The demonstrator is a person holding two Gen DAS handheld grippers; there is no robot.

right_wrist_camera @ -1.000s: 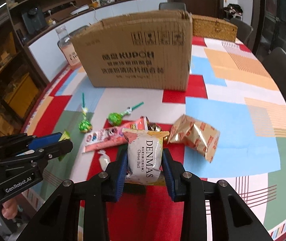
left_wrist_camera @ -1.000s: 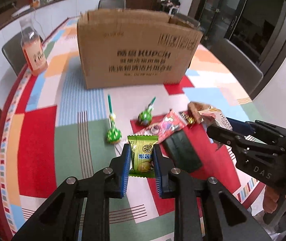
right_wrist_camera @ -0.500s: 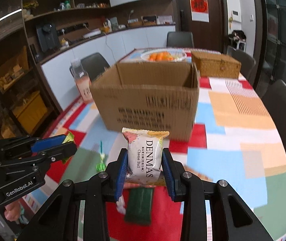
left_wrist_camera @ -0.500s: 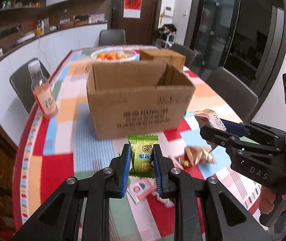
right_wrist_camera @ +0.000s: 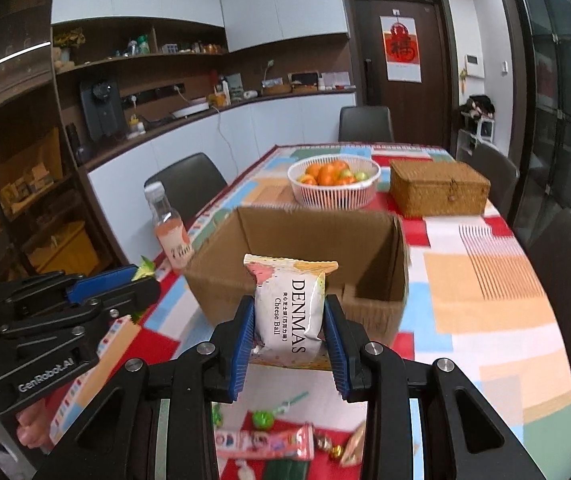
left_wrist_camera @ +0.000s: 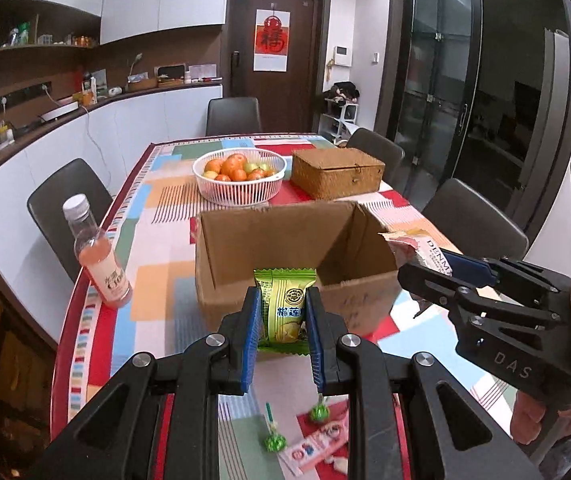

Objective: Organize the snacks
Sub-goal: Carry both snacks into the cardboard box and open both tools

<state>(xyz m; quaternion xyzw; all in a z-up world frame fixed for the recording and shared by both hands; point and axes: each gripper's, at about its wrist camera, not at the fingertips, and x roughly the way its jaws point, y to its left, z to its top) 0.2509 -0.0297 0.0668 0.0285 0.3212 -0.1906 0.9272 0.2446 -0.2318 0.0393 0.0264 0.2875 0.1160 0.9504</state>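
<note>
Snacks are going to the cardboard box (left_wrist_camera: pixel 297 264): you are holding both packets just short of its near wall, above the table (right_wrist_camera: pixel 485 296). Left gripper (left_wrist_camera: pixel 284 312) is pinching the green durian packet (left_wrist_camera: pixel 285 300); right gripper (right_wrist_camera: pixel 290 330) is pinching the Cheese Ball bag (right_wrist_camera: pixel 291 312). Next move, as I judge it: carrying each over the rim, then spreading the jaws. Box interior is showing nothing. White basket (right_wrist_camera: pixel 333 190) is holding fruit; loose sweets (right_wrist_camera: pixel 269 440) are lying below.
</note>
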